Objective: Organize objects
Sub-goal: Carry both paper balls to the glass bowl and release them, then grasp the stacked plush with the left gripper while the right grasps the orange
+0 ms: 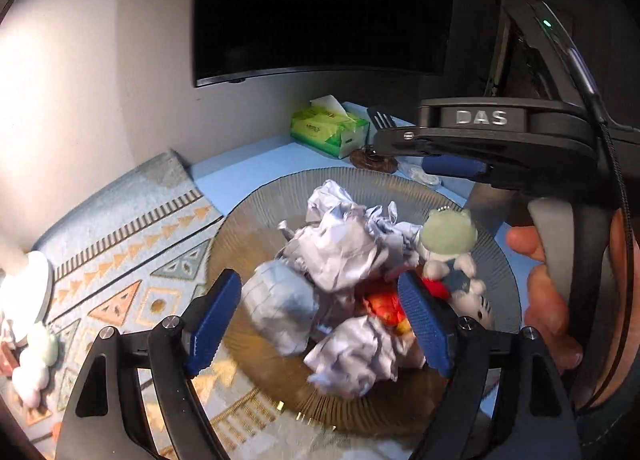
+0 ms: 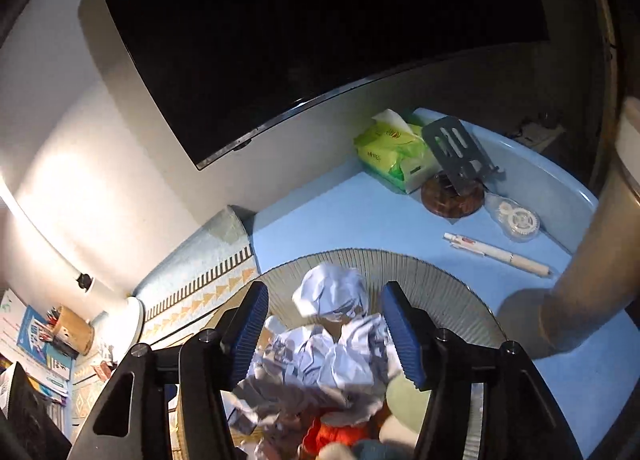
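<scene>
Blue desk [image 2: 352, 212]: ribbed bowl [image 1: 248, 228], crumpled paper [image 1: 340, 248], plush toy [image 1: 452, 244]. Left gripper [image 1: 320, 316], right gripper [image 2: 324, 332] agape, empty. Risk, lower centre: loose paper spilling.

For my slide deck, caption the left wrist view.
Open left gripper over a ribbed glass bowl of crumpled paper balls and a plush toy.

Gripper body [image 1: 480, 118]: raised letters "DAS", seen from the left wrist
Tissue pack [image 1: 328, 128]: green wrapper with small print, too blurred to read
Tissue pack, right wrist view [image 2: 390, 152]: printing also unreadable
Papers at left edge [image 2: 36, 340]: printed blue sheets, text too small to read
Pen [image 2: 496, 254]: no legible marking
</scene>
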A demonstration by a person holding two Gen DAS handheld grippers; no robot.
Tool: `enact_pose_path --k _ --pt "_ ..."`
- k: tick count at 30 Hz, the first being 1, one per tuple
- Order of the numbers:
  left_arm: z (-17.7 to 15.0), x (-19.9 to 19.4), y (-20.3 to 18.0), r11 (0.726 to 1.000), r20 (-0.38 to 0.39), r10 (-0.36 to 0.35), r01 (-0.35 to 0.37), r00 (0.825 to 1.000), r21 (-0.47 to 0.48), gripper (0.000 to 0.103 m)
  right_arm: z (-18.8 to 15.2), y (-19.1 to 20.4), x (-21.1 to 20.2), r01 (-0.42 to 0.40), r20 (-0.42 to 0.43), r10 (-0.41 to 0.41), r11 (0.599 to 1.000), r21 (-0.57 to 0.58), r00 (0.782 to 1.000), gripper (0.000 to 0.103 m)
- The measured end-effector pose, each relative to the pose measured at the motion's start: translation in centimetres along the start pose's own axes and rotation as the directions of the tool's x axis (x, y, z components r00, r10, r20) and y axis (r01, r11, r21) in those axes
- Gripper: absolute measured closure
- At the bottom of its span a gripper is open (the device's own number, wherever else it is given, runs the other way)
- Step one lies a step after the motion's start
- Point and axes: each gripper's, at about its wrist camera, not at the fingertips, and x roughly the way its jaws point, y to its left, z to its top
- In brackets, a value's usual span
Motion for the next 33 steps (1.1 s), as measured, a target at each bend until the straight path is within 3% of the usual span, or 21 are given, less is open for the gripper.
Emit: enact_pose_path --k 3,7,10,13,15,17,19,20,22,23,25,29,33 --pt "-1.0 -2.7 1.1 0.999 0.025 0.02 -0.019 0.999 -0.027 0.023 -1.1 1.4 -2.3 -0.067 0.025 0.067 0.998 0.003 0.997 0.045" --pt "-2.5 -8.0 3.2 0.995 0.078 0.081 -0.076 0.994 -0.07 0.023 -2.5 6.1 -6.0 -0.154 0.057 0.16 0.984 -0.087 0.986 0.041" --pt "-4.2 -12.6 5.6 0.992 0.108 0.105 -0.097 0.989 -0.082 0.021 -4.0 10.2 -8.1 -0.205 0.058 0.217 0.964 -0.168 0.974 0.033" --pt "-6.5 -16.9 8.7 0.976 0.124 0.189 -0.174 0.974 -0.128 0.012 -6.7 14.0 -8.8 -0.24 0.045 0.258 0.941 -0.237 0.965 0.015" --pt "-8.7 -19.5 11.1 0.947 0.133 0.294 -0.27 0.946 -0.177 0.001 -9.1 16.3 -7.9 -0.25 0.01 0.263 0.926 -0.283 0.965 0.011" --pt "-11.2 -21.2 13.7 0.9 0.123 0.401 -0.365 0.908 -0.236 0.001 -11.9 18.4 -5.6 -0.272 -0.09 0.256 0.912 -0.307 0.962 0.01" --pt "-13.7 -21.7 16.8 0.846 0.078 0.478 -0.435 0.875 -0.307 0.001 -15.2 19.8 -2.9 -0.325 -0.204 0.273 0.898 -0.296 0.94 0.01" --pt "-15.0 -21.7 18.4 0.816 0.048 0.511 -0.467 0.858 -0.341 0.001 -16.7 20.3 -1.7 -0.34 -0.24 0.274 0.892 -0.299 0.931 0.01" --pt "-17.4 -21.3 21.0 0.765 -0.014 0.556 -0.519 0.831 -0.382 0.001 -19.4 21.6 0.5 -0.318 -0.264 0.234 0.883 -0.344 0.936 0.01" --pt "-18.5 -20.9 22.1 0.745 -0.043 0.565 -0.532 0.824 -0.401 0.001 -20.5 22.0 1.4 -0.303 -0.261 0.214 0.876 -0.376 0.941 0.01" --pt "-20.2 -20.4 23.7 0.724 -0.075 0.558 -0.529 0.827 -0.443 0.001 -22.1 22.8 3.1 -0.265 -0.266 0.16 0.864 -0.428 0.951 0.01" --pt "-22.3 -20.0 24.6 0.696 -0.102 0.562 -0.536 0.821 -0.477 0.001 -23.4 22.2 5.7 -0.271 -0.324 0.142 0.877 -0.398 0.935 0.01" --pt "-22.3 -19.9 23.8 0.712 -0.097 0.557 -0.534 0.825 -0.457 0.001 -23.3 21.6 6.5 -0.25 -0.33 0.126 0.896 -0.366 0.935 0.01"
